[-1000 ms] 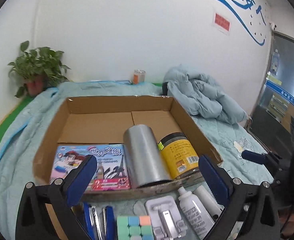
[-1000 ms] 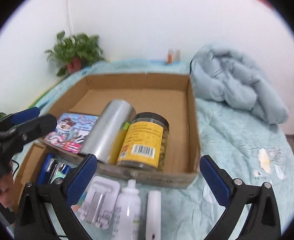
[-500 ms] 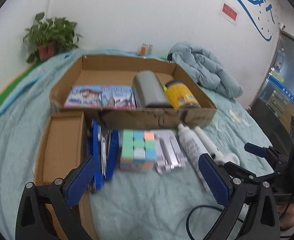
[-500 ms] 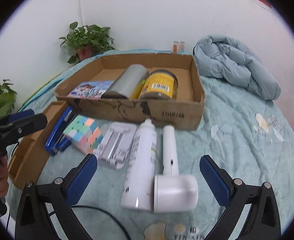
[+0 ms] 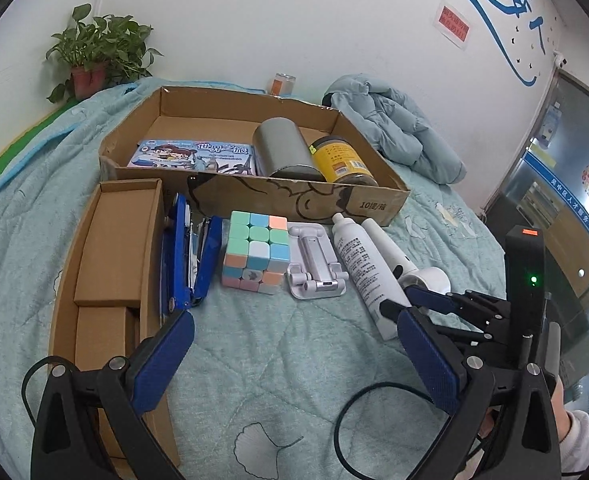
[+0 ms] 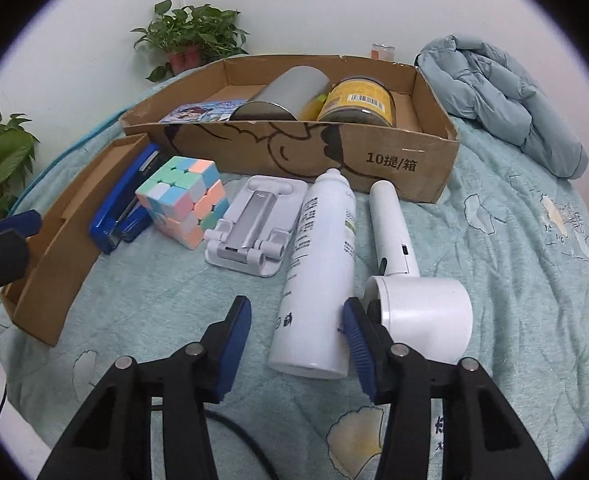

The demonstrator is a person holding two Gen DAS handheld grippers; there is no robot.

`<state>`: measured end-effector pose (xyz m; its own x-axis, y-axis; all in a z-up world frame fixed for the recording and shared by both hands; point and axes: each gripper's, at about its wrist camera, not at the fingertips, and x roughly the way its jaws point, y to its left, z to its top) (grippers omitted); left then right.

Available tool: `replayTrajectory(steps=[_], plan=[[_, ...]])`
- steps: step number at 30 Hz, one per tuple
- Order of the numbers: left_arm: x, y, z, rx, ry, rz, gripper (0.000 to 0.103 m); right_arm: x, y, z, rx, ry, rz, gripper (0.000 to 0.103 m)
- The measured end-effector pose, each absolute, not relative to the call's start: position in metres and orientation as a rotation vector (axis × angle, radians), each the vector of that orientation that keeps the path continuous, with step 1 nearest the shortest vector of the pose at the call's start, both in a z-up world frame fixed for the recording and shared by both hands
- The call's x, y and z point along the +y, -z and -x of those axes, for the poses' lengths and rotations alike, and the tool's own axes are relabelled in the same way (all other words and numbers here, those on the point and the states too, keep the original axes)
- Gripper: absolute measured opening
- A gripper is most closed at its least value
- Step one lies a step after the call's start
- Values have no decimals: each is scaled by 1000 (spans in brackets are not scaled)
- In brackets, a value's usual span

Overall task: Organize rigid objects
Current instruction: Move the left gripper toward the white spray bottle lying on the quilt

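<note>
Beside the bottle [image 6: 320, 272], right gripper [image 6: 297, 322] jaws closing around its base, pads not yet pressing; left gripper [image 5: 290, 344] jaws wide, empty.

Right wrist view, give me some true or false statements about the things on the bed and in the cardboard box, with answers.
1. The puzzle cube lies inside the cardboard box. False: it sits on the bedspread in front of the box.
2. The white spray bottle lies on its side. True.
3. The yellow-labelled jar is in the box next to the silver canister. True.
4. The blue stapler lies right of the white handheld device. False: it lies far to the left, beside the cube.
</note>
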<state>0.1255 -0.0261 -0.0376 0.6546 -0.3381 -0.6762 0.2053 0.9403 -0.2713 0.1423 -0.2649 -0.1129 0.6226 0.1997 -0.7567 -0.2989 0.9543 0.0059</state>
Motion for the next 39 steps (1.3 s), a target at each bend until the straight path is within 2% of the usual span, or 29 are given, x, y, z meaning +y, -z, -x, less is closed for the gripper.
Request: replayTrajectory(steps=[1,3,6,9,12,13,14,15,16,17,21,23,25,26,27,34,39], plan=[[-27,37,-125,804,314,176,102,-266,112,-141,852,-278,122,28],[-29,39,-124,825,332,178,102,-271,110,-136,867,-298,96,23],[-35,43,-124,857,387,193,102,-278,111,-124,886,-309,82,22],[-43,46,-124,873,428,195,102,-281,123,-114,989,-361,37,19],[-49,49,-125,883,451,199,102,-281,125,-107,993,-358,6,21],[-49,49,-125,885,450,199,102,-282,122,-108,977,-357,-14,24],[-48,48,-125,886,444,200,102,-284,118,-109,960,-352,-35,40],[-47,48,-125,885,441,201,102,-286,113,-112,937,-340,-55,63],[-45,47,-124,881,435,205,102,-287,110,-115,913,-329,-70,72],[-42,46,-123,878,432,209,102,-288,108,-118,896,-321,-77,79],[-34,46,-121,877,407,223,102,-274,115,-142,927,-330,-68,83],[-33,47,-120,882,408,227,102,-265,117,-145,927,-332,-33,82],[-34,48,-119,886,415,230,102,-259,119,-142,917,-312,8,73],[-35,48,-119,888,421,231,102,-258,119,-140,912,-287,31,59],[-36,49,-120,892,433,235,102,-259,119,-137,910,-263,54,40],[-53,60,-128,949,529,273,102,-283,119,-107,961,-311,-11,37],[-74,79,-132,1043,640,318,102,-290,118,-65,997,-382,20,40]])
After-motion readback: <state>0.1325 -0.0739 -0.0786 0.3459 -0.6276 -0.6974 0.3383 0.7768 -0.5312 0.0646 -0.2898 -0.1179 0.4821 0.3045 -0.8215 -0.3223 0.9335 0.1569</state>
